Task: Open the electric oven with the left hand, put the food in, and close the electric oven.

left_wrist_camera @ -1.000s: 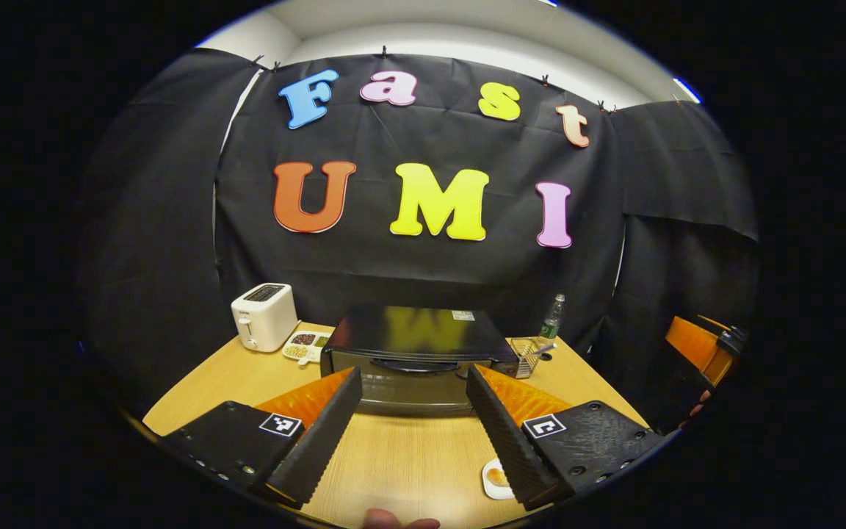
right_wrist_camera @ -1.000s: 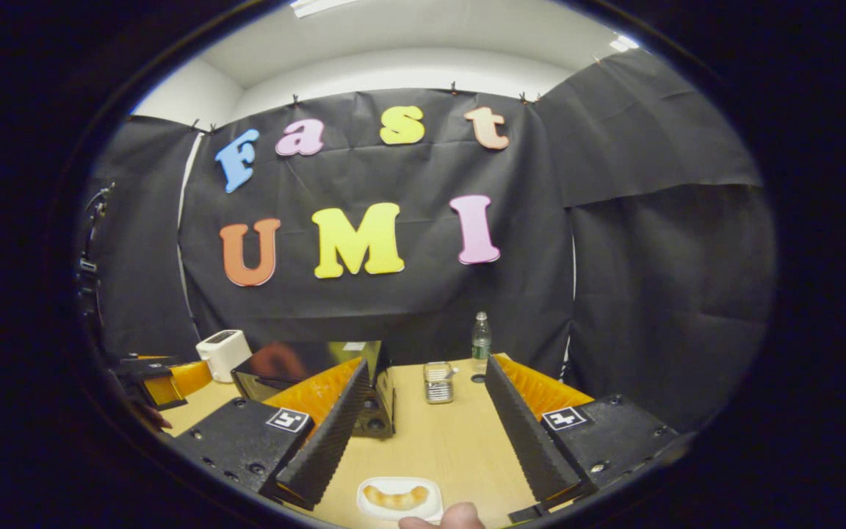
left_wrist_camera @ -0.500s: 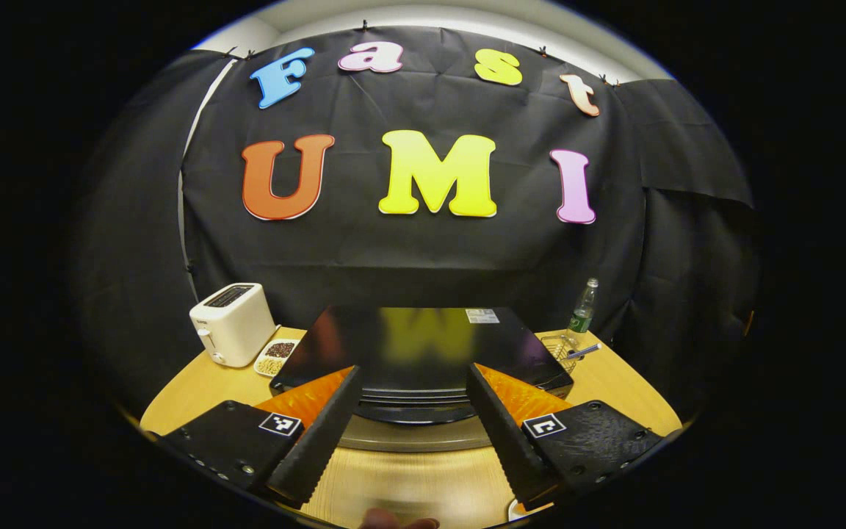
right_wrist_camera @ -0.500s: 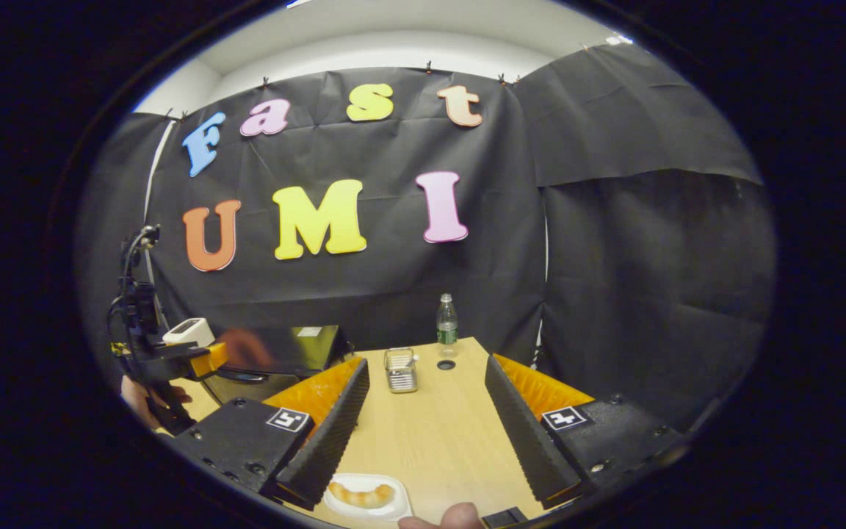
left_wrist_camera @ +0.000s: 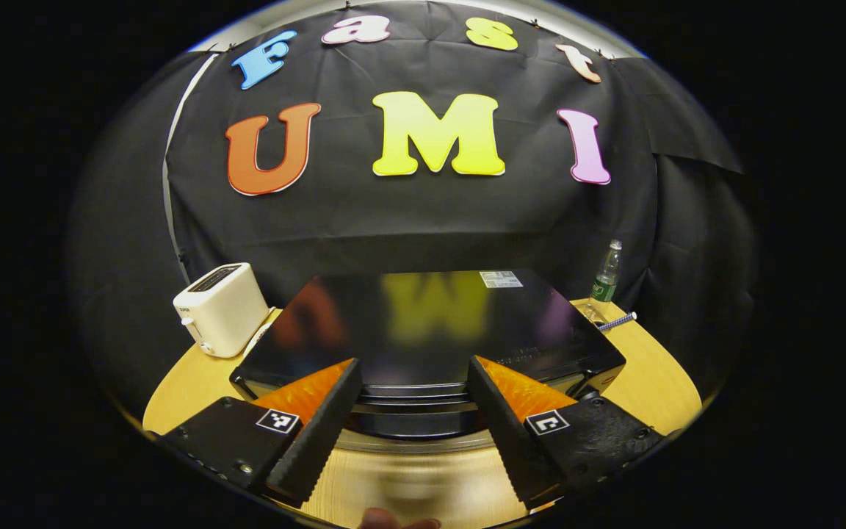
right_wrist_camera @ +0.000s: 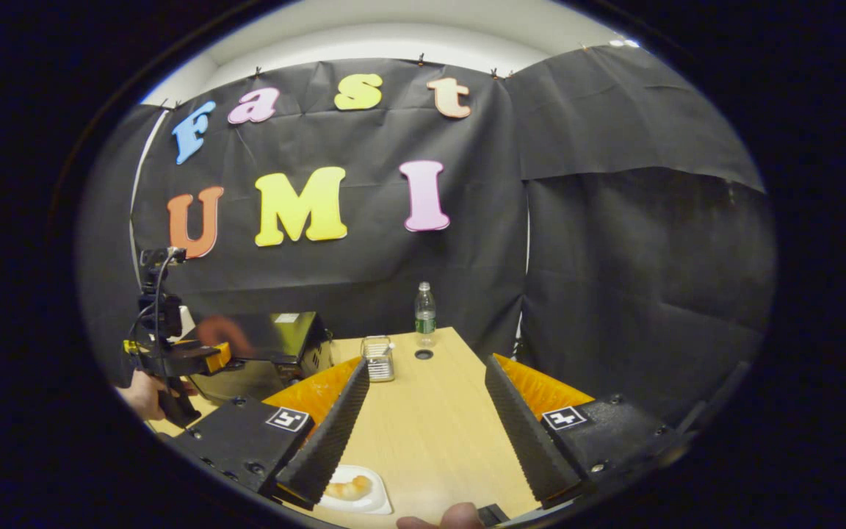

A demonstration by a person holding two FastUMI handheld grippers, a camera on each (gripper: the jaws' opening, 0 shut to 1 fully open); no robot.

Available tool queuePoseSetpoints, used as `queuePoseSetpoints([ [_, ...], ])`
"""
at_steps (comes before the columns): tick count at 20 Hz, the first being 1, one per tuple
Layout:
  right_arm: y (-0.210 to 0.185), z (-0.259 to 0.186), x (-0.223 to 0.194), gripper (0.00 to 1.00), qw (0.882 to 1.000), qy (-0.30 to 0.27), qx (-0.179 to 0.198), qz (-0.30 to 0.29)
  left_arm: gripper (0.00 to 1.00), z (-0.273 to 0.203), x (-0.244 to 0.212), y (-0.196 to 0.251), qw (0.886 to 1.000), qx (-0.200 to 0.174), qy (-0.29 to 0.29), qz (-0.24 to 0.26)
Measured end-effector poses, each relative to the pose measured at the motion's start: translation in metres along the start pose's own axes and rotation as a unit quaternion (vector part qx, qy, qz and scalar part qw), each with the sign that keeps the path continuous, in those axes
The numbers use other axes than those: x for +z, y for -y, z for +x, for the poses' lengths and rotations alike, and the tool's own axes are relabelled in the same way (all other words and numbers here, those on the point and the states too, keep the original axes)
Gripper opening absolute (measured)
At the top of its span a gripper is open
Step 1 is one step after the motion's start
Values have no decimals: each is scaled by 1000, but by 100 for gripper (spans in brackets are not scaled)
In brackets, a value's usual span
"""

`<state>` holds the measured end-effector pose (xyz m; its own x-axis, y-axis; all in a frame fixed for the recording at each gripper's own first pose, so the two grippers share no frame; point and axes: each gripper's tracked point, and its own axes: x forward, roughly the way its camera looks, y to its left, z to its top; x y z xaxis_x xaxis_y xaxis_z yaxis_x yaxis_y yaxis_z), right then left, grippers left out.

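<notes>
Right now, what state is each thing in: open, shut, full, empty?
Electric oven: door shut.
Left claw: open, at the oven's front.
Right claw: open, holding nothing.
Food: lying on its white dish.
Bottle: upright, capped.

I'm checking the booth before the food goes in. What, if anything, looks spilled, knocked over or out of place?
Nothing stands out. The toaster and the bottle stand upright, the electric oven sits squarely on the table, and the food lies on its small white dish.
</notes>
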<state>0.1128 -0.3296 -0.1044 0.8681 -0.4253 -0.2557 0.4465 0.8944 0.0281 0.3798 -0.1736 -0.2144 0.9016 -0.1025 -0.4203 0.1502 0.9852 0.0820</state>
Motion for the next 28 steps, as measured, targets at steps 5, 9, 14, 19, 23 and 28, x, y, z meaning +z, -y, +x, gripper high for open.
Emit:
queuePoseSetpoints([
  [5,-17,0,-3,98,1000,-3,13,0,96,-7,-11,1,1000,2,-11,-7],
  [9,-26,-5,0,98,1000,3,21,-1,98,-31,-22,4,1000,-3,-27,-11],
  [14,-29,-17,-7,98,1000,-1,24,2,96,-72,-91,13,993,-17,-114,-35],
  [19,-28,-36,-22,99,999,-16,27,-6,96,-96,-137,11,987,-26,-154,-46],
  [23,-22,-53,-28,99,999,-26,28,-15,96,-102,-166,11,982,-28,-184,-34],
  [28,-14,-70,-27,99,999,-30,25,-30,96,-99,-201,7,975,-26,-221,-26],
])
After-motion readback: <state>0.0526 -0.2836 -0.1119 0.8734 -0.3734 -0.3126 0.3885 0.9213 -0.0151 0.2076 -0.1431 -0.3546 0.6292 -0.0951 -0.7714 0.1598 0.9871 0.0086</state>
